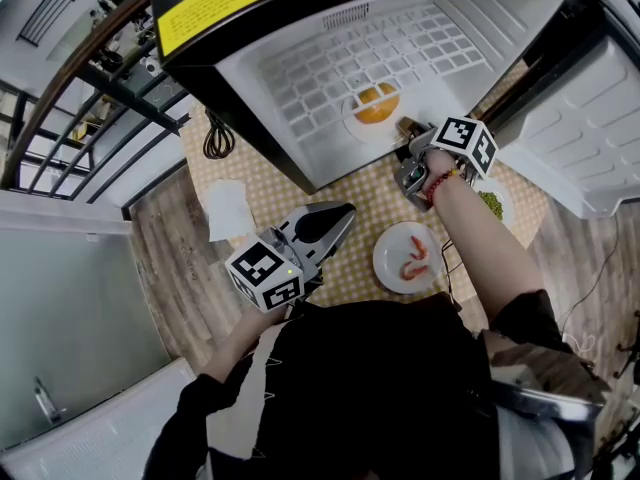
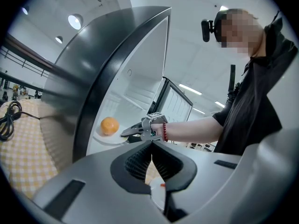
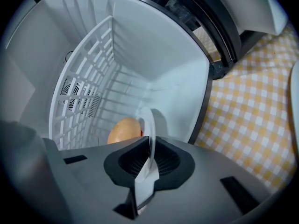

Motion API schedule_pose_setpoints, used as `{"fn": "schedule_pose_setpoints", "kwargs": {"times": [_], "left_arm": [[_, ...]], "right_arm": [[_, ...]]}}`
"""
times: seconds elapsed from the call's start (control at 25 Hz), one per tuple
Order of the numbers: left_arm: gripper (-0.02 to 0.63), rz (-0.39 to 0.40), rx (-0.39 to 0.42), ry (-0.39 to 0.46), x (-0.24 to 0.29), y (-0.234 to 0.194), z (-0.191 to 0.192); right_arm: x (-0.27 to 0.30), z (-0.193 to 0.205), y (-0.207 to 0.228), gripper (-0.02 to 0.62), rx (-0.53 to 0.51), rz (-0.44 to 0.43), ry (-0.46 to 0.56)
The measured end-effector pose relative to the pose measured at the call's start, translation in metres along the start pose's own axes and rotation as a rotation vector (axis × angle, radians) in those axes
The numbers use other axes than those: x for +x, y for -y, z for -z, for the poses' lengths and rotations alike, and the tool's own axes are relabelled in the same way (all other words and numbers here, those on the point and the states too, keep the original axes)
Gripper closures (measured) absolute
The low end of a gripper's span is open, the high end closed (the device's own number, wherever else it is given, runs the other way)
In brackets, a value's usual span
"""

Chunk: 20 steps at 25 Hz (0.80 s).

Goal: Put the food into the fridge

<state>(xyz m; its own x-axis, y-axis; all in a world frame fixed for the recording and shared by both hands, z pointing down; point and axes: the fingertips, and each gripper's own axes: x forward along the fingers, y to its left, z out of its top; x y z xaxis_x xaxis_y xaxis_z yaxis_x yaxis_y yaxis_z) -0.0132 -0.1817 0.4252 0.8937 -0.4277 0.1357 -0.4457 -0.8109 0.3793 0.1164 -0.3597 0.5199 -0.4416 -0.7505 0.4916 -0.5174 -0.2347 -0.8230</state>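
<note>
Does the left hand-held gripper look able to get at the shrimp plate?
Probably yes: bare tablecloth lies between the left hand-held gripper and the shrimp plate, though its jaws are shut.

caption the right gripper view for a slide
Right gripper shut on a plate, holding its orange inside the fridge.

Open hall: railings (image 1: 80, 78), ceiling lamps (image 2: 74, 21), tabletop fridge (image 1: 480, 28)

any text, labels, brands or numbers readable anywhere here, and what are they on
Yellow label on the black fridge: lines of dark print, too small and blurred to read.
Marker cubes: black-and-white square patterns only, no letters or numbers.
Nothing else in any view carries readable text.
</note>
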Motion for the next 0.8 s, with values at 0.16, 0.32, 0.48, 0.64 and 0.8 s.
{"fn": "schedule_pose_setpoints", "kwargs": {"times": [0.16,0.32,0.48,0.64,0.8], "left_arm": [[0.591,-0.003,-0.001,0.004,-0.0022,0.0,0.0002],[0.591,-0.005,-0.005,0.006,-0.0028,-0.0003,0.0003],[0.591,-0.011,-0.009,0.013,-0.0038,-0.0009,0.0005],[0.591,-0.017,-0.012,0.019,-0.0055,-0.003,0.0013],[0.591,-0.018,-0.017,0.022,-0.0058,-0.0039,0.0003]], "right_arm": [[0.0007,-0.001,0.0,0.569,0.01,0.015,0.0],[0.0016,-0.0047,-0.0026,0.568,-0.051,0.048,0.015],[0.0023,-0.0048,-0.0014,0.554,-0.114,0.089,0.029],[0.0031,-0.0026,0.0014,0.54,-0.137,0.126,0.039],[0.0036,-0.0038,0.0018,0.535,-0.139,0.147,0.041]]}}
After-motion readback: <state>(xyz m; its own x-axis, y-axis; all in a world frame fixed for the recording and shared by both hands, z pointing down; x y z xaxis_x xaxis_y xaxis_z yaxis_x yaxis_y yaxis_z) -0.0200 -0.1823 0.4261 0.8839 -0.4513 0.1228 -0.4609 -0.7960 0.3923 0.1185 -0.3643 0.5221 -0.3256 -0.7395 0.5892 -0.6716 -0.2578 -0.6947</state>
